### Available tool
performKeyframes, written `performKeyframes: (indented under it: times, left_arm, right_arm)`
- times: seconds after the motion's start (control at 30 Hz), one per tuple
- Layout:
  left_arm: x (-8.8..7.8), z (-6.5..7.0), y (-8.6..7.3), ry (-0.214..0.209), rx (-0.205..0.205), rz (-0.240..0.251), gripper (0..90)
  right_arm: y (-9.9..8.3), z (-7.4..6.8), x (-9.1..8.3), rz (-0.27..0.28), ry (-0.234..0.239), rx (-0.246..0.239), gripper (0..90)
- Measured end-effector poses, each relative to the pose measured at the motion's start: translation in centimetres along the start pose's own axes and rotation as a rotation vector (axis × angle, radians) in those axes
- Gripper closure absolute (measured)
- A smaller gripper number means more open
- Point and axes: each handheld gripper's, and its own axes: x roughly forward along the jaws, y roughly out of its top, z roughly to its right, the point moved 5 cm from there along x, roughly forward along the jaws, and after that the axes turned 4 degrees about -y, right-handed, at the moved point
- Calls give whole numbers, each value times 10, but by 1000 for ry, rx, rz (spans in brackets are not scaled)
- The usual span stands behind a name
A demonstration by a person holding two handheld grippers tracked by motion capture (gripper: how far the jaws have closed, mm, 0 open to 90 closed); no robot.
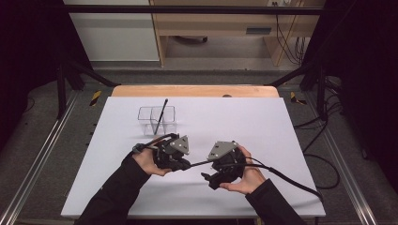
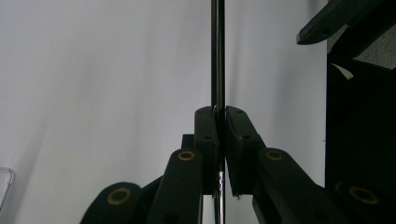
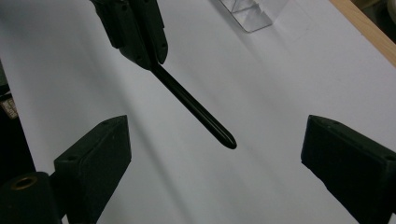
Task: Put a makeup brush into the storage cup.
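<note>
The left hand-held gripper (image 1: pixel 180 165) pinches a black pen (image 3: pixel 196 107) held level above the table (image 1: pixel 281 131); the right hand-held gripper (image 1: pixel 210 179), jaws spread, faces its free end: a handover likely follows, needing it to close round the tip

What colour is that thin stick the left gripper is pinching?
Black and glossy; the stick shows best in the right gripper view.

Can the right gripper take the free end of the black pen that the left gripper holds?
Probably yes. The right gripper is open, and the black pen, clamped in the left gripper, points its free end toward the gap with nothing between.
</note>
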Motion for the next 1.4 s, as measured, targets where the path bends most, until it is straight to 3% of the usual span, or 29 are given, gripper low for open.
performKeyframes:
  times: [0.33, 0.7, 1.23, 1.4]
  left_arm:
    - [1, 1, 4, -32, -3, 6, 834]
    - [2, 2, 6, -72, -6, 15, 834]
    - [2, 6, 8, -93, -8, 2, 835]
    - [0, 8, 9, -93, -8, 6, 835]
  right_arm:
    - [6, -5, 0, -2, 11, -53, 180]
    - [10, -11, 3, -19, 14, -151, 320]
    - [7, -18, 14, -74, 16, -271, 530]
    - [8, -19, 15, -80, 5, -287, 614]
